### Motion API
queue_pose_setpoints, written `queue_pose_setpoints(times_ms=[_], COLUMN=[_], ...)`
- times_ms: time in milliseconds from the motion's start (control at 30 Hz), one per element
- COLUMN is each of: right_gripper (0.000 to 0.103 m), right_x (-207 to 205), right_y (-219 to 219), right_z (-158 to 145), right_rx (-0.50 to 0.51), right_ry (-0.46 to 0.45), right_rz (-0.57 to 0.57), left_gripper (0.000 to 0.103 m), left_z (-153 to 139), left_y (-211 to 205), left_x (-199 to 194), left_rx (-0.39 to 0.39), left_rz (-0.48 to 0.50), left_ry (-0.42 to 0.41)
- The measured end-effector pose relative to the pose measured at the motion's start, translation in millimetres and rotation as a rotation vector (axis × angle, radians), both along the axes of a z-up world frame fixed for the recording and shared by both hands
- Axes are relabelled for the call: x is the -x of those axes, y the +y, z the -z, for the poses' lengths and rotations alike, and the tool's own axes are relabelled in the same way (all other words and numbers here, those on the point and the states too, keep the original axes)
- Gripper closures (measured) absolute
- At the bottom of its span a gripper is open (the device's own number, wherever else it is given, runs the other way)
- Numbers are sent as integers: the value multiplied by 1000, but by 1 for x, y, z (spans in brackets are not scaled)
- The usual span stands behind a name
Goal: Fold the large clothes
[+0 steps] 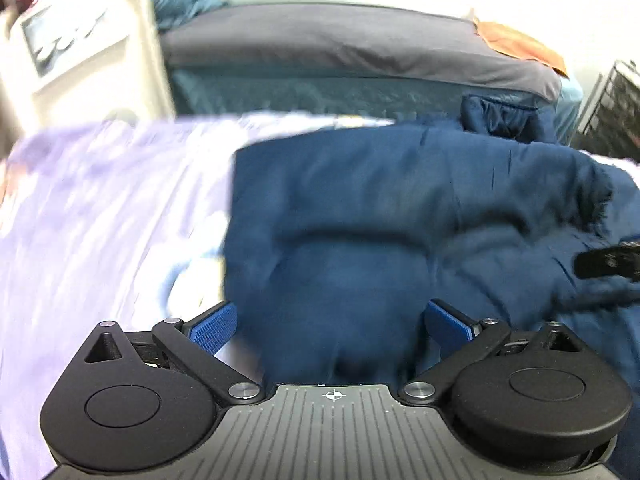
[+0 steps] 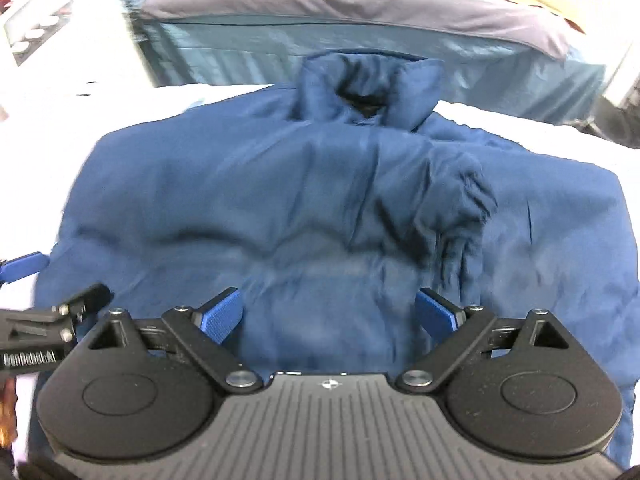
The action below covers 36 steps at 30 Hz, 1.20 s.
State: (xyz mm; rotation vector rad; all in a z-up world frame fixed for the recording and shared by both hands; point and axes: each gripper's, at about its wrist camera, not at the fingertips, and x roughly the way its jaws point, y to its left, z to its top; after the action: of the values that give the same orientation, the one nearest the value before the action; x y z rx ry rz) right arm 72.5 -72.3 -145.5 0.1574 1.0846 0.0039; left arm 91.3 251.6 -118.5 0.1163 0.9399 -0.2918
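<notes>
A dark blue jacket (image 2: 320,200) lies spread on a white sheet (image 1: 100,208), collar (image 2: 368,84) toward the grey-covered bed (image 2: 360,4) behind it. The right gripper (image 2: 329,312) hovers over the jacket's near hem, fingers spread wide (blue pads visible). The left gripper (image 1: 331,322), fingers likewise spread apart, is at the jacket's left edge.

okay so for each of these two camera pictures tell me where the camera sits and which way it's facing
Left wrist view: sits on the left claw, facing forward over the blue jacket's left side on a pale sheet, toward a bed; its open blue fingers show, and the right claw's tip at right.
Right wrist view: sits on the right claw, facing the jacket's middle and its collar; its open fingers show, the left claw at left.
Shared: jacket, sheet, bed.
</notes>
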Motion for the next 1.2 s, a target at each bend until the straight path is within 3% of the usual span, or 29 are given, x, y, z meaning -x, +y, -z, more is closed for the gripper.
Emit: queue_pose_setpoints(times_ms=[133,233,433,567,700,867,1033,1200], right_gripper=[8,8,8,12,19,19,19,18], right_x=[58,109,202,251,279,292,308,312], right_y=[-16,-43,-126,-167,-177,-182,-186,-180], right_z=[-17,-22,-14,-2,11,32,50,52], right_rx=[-51,-8,-34,-111,-162,-273,-366,-436], right_ry=[-14,-2,110,165,178,213,260,277], right_rz=[-101,-103,135,257,274,306,349,330], left_gripper=[0,0,0,0,0,0,0,0], left_z=[0,4,-2,3,15,12,10,6], left_y=[64,103,146,151,147,160,164,163], left_x=[46,79,124,141,157,169,184,198], left_rx=[97,68,67,101,135,230,190,216], left_rz=[-127,-188,-221,-140,-92,-119,-57,2], left_ry=[124,189,246,312,360,396,423,459])
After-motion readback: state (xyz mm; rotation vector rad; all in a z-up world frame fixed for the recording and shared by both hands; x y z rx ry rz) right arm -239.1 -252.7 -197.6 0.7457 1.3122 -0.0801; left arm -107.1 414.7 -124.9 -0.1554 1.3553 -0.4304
